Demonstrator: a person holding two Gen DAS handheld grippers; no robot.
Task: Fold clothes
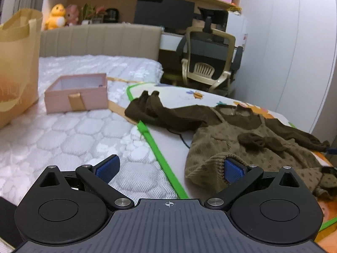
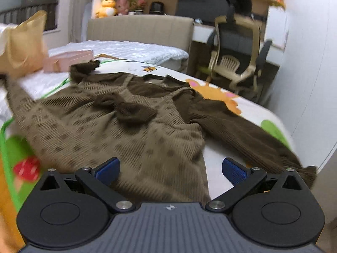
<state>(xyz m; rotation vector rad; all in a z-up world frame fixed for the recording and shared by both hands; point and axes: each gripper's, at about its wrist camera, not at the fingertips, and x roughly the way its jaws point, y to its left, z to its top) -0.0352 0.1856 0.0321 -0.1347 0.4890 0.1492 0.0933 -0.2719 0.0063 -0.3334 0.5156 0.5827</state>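
Garment: child's olive-brown ribbed corduroy pinafore dress with dark dots (image 2: 134, 139), layered over a dark brown knit long-sleeved top (image 2: 229, 124), lying face up on a cartoon-print play mat with a green border (image 1: 160, 154) spread over the white quilted mattress (image 1: 69, 132)
Sleeves: one dark sleeve (image 1: 160, 111) stretched out toward the green border, the other (image 2: 252, 135) trailing toward the mat's far side; dark bow (image 2: 128, 109) on the chest
Left hand-held gripper (image 1: 168, 168): spread wide, nothing clamped; one blue pad (image 1: 233, 170) pressed into the rolled-up hem corner (image 1: 212, 166), the other over bare mattress
Right hand-held gripper (image 2: 170, 168): spread wide, empty, low over the skirt's lower edge, one pad above fabric, the other above bare mat
Step in hand, as judged: taking hold of the hem at both corners for a first fold
Doing it well: slide one finger under the hem edge, catch both layers, close firmly; lift both corners level; better to tuck sleeves in first so they do not drag
Hard to make out: right wrist view blurred, contact with cloth unclear; hem nearest that gripper hidden by its body; skirt's far corner cut off in left view
Surroundings: open pink box with a gold ribbon tab (image 1: 76, 93) and tan paper bag (image 1: 16, 63) on the mattress, well apart from the dress
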